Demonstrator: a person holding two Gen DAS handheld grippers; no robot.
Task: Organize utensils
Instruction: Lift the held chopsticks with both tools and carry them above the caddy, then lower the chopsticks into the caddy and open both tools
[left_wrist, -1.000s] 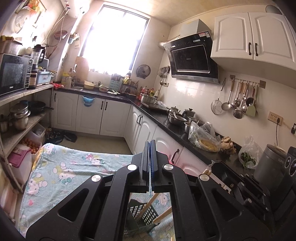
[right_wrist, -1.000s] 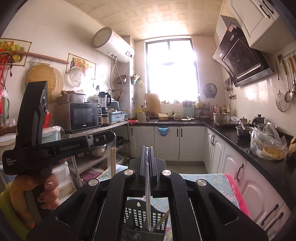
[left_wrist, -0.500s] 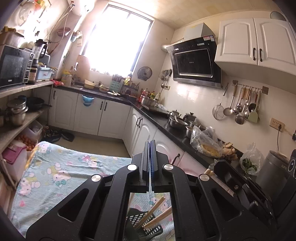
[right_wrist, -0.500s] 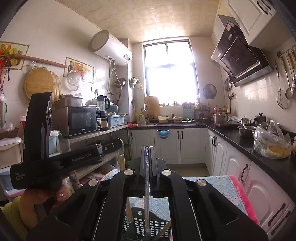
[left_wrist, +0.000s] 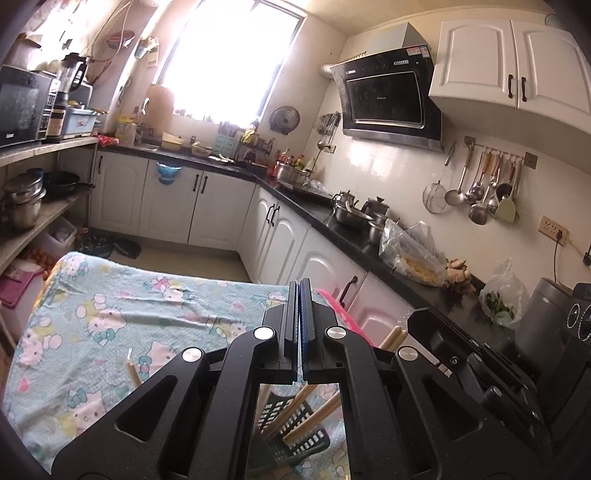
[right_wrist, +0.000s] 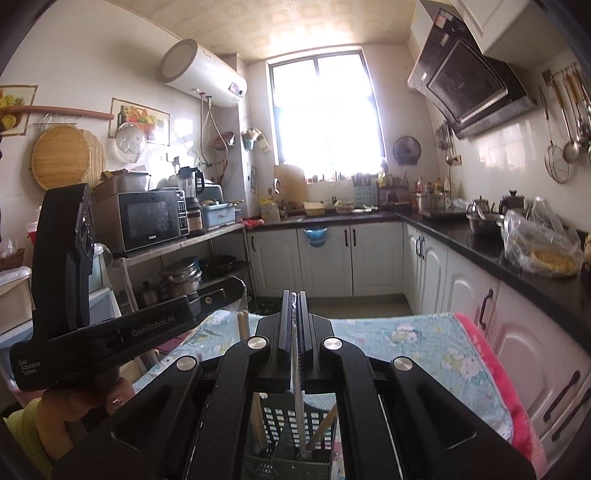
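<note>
A dark slotted utensil basket stands on the table under both grippers; it also shows in the left wrist view. Wooden chopsticks lean inside it. My right gripper is shut on a thin metal utensil handle that hangs straight down into the basket. My left gripper is shut with nothing seen between its fingers, above the basket. The left gripper's body and the hand holding it show at the left of the right wrist view.
The table carries a light blue cartoon-print cloth with a pink edge. A loose chopstick lies on the cloth. White cabinets and a black counter run along the right. Open shelves with pots stand left.
Both grippers have risen and tilted, so more of the basket and table shows below them. The utensil stays clamped in my right gripper. The left gripper stays shut.
</note>
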